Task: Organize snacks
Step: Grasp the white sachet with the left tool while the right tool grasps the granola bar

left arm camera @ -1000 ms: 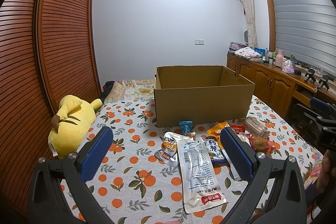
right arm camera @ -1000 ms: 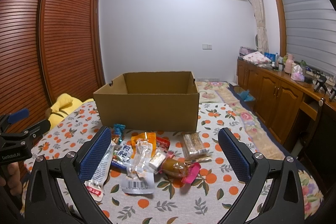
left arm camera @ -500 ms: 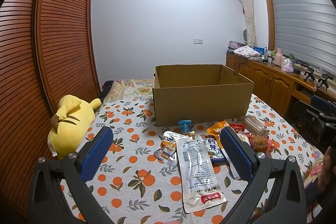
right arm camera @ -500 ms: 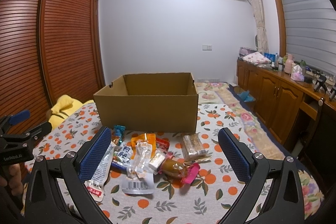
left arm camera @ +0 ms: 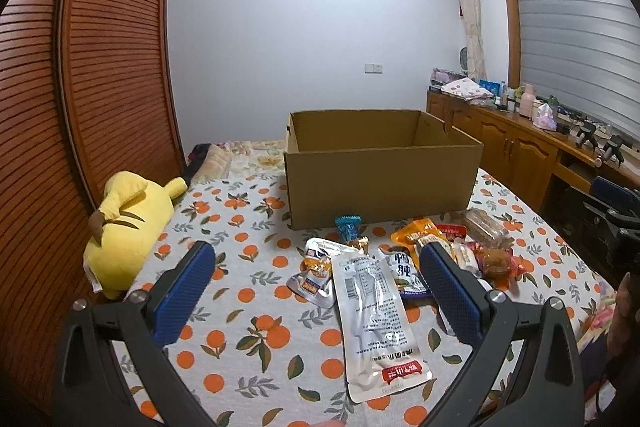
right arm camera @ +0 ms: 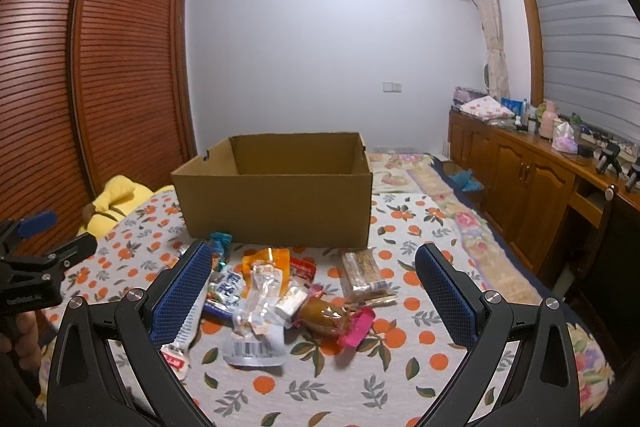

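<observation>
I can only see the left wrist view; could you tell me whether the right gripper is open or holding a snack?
Observer: The right gripper has its jaws wide apart and holds nothing; it hovers in front of the snack pile.
Operator: Thank you. Is anything in that pile hidden behind my right finger?
Observer: Yes, a clear packet with a barcode lies at the near edge of the pile, on the orange-print tablecloth.
</observation>
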A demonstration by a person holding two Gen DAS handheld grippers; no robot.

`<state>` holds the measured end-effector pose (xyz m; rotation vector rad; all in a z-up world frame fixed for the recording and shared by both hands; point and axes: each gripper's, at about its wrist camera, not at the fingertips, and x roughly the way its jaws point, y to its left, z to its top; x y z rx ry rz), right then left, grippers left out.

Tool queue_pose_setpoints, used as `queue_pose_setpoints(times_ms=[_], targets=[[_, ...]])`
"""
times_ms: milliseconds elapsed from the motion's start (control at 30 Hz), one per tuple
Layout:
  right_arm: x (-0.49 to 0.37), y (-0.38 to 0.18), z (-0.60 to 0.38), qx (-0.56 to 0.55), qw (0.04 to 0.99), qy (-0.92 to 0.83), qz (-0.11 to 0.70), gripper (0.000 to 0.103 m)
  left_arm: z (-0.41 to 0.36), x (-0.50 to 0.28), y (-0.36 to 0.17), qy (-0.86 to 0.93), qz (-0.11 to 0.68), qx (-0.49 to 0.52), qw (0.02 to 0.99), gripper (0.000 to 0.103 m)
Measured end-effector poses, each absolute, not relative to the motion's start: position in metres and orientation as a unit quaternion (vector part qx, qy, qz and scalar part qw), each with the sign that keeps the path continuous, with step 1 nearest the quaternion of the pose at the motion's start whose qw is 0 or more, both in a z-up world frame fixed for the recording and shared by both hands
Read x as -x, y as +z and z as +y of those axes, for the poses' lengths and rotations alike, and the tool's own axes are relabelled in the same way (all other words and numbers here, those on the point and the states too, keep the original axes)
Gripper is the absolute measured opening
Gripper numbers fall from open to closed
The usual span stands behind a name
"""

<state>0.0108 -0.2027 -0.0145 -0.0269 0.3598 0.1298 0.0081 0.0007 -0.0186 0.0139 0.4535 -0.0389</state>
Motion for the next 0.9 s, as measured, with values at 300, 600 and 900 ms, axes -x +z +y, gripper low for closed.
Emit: queue_pose_setpoints(times_ms=[300, 600, 900], targets=[[-0.04, -0.039, -0.227, 0.03, 0.973, 0.064, 0.218, 0.103, -0.005, -0.029, -0.05, -0.05, 0.274, 0.0, 0.96, 0.102], [-0.074, -0.061, -0.24, 0.048, 0.956, 0.097, 0.273, 0.1, -0.015, -0.055, -0.08, -0.077, 0.334, 0.004, 0.939, 0.1], [-0.132, -0.083, -0.251, 0.035, 0.924, 0.129, 0.359, 0.083, -0.019, -0.077, -0.098, -0.098, 0.385, 0.016, 0.918, 0.097]])
